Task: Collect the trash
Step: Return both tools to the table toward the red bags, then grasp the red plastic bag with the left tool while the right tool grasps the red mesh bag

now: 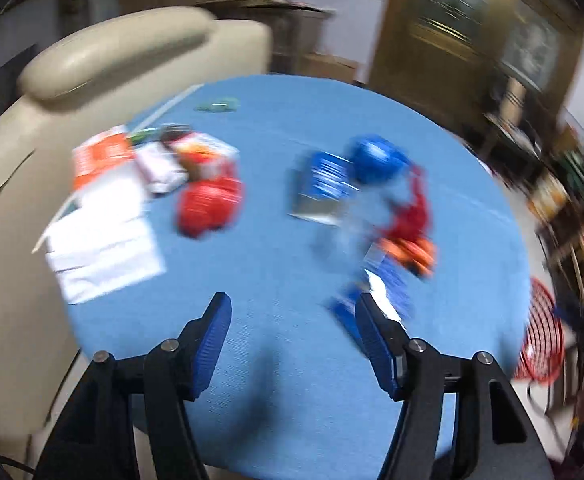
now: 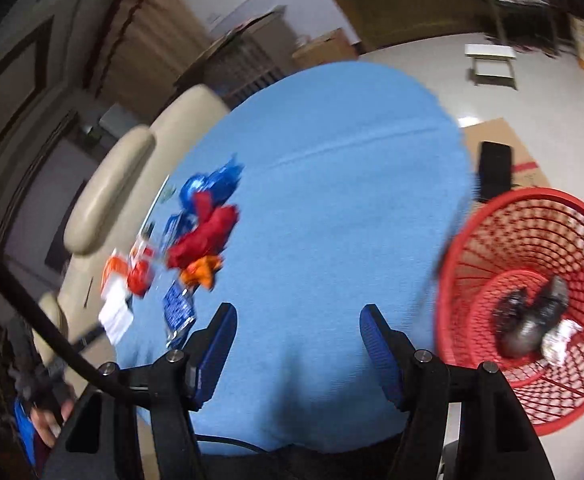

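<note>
Trash lies scattered on a round blue table point(image 1: 275, 232). On its left are a white paper point(image 1: 103, 240), an orange-white packet point(image 1: 99, 156) and a crumpled red wrapper point(image 1: 207, 208). On its right are blue wrappers point(image 1: 376, 158), a red wrapper point(image 1: 410, 216), an orange one point(image 1: 412, 254) and a blue-silver packet point(image 1: 384, 296). My left gripper point(image 1: 292, 298) hangs open over bare cloth, its right finger just in front of the blue-silver packet. My right gripper point(image 2: 300, 309) is open over bare table point(image 2: 332, 200), with the red wrapper point(image 2: 207, 236) to its left and a red mesh basket point(image 2: 492, 216) to its right.
The basket stands on the floor beside the table and holds dark and white crumpled trash point(image 2: 532, 320). A beige armchair point(image 1: 19, 200) presses against the table's left side. Cardboard point(image 2: 528, 160) and a white stool point(image 2: 492, 64) are on the floor beyond. A hand point(image 2: 51, 424) shows at lower left.
</note>
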Demonstrator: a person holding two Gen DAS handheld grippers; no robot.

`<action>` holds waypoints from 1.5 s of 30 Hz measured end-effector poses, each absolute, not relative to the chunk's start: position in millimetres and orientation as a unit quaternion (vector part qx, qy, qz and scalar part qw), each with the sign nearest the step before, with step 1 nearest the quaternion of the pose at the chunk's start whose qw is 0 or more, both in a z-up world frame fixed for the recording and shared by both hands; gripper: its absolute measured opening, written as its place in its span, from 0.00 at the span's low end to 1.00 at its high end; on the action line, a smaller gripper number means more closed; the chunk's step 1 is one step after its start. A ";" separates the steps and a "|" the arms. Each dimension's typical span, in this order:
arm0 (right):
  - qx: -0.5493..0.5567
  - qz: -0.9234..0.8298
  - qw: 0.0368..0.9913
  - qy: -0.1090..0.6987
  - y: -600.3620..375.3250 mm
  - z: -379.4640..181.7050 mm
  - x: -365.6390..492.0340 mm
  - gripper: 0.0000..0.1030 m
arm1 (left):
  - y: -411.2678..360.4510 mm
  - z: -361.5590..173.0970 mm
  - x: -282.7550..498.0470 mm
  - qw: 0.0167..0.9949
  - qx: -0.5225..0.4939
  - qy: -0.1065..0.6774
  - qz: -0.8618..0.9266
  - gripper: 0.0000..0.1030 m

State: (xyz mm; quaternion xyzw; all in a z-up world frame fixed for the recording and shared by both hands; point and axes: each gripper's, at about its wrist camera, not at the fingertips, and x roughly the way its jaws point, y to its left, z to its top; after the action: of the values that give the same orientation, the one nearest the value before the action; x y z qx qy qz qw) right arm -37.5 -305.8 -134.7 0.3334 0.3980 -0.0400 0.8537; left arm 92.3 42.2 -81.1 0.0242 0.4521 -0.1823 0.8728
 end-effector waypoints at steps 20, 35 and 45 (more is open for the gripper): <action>0.317 -0.024 0.837 0.445 -277.6 -159.8 -4.4 0.66 | 51.1 -116.5 236.1 0.862 -0.027 0.494 -0.113 0.65; 0.337 0.028 0.838 0.429 -267.7 -158.4 78.0 0.66 | 22.2 -144.9 240.1 0.853 0.034 0.498 -0.154 0.32; 0.452 0.020 0.777 0.438 -258.7 -193.2 175.2 0.65 | 11.2 -144.7 209.3 0.843 0.037 0.498 -0.199 0.29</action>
State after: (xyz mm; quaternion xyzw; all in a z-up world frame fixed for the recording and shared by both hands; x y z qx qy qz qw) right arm 175.2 -258.7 -193.2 0.4517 0.4381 0.0203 0.7769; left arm 209.3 11.2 -144.7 0.0365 0.4983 -0.1994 0.8430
